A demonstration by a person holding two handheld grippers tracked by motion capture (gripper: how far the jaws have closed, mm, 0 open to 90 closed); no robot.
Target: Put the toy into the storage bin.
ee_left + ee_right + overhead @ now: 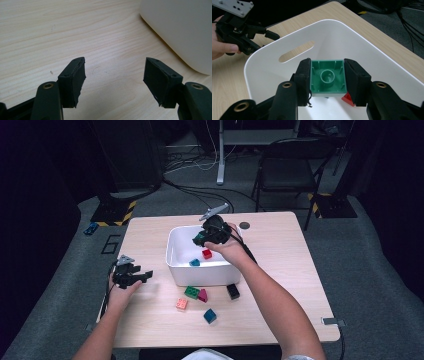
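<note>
The right gripper clamps a green block between its pads, held above the bin. Inside the bin lie a red block and a teal block. Five blocks remain on the table in front of the bin. The left gripper rests left of the bin, jaws wide apart and empty. Judged stage: under halfway.

Light falls from overhead onto the desk, which is bright and evenly lit, while the floor around it sinks into near black toward the corners of the high view. The white bin glares slightly, casting a soft shadow on the desk beside it. All three pictures are soft and grainy, with little fine detail.
</note>
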